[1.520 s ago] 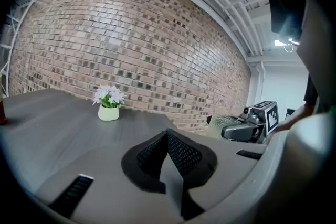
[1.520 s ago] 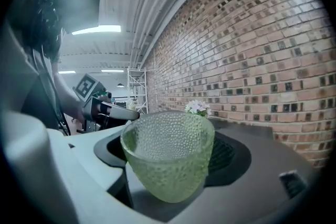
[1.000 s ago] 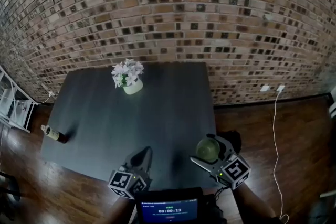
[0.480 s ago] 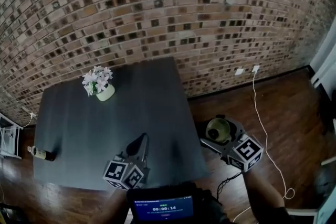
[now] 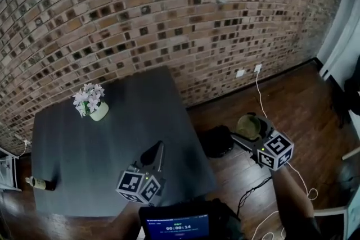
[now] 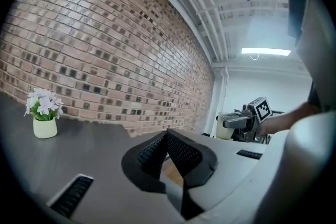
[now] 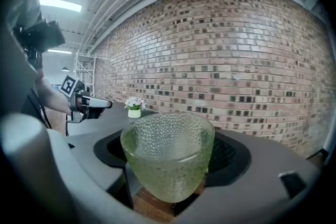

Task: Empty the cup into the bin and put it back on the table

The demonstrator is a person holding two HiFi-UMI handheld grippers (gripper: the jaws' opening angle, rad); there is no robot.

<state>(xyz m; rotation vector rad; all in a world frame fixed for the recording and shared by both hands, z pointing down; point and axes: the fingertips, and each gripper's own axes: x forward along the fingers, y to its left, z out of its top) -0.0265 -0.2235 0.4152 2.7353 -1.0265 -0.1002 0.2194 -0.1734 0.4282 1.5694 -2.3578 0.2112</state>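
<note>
A bumpy pale-green glass cup (image 5: 248,126) (image 7: 168,157) stands upright between the jaws of my right gripper (image 5: 248,128) (image 7: 168,150), which is shut on it. It hangs over the wooden floor to the right of the dark table (image 5: 140,115); I cannot tell what is inside. A black round bin (image 5: 216,141) sits on the floor just left of the cup, by the table's edge. My left gripper (image 5: 156,153) (image 6: 168,136) hovers over the table's near part, shut, holding nothing. In the left gripper view, the right gripper (image 6: 239,122) and cup (image 6: 224,127) show at right.
A small pot of white flowers (image 5: 90,104) (image 6: 44,119) (image 7: 134,107) stands at the table's far left, and a bottle (image 5: 40,183) lies at its near left corner. A white cable (image 5: 263,103) runs across the floor from wall sockets (image 5: 257,68). A brick wall (image 5: 169,14) lies behind.
My right gripper has carried the cup from over the table's near right corner out over the floor to the right. The head view has swung right; the left gripper stays over the table.
</note>
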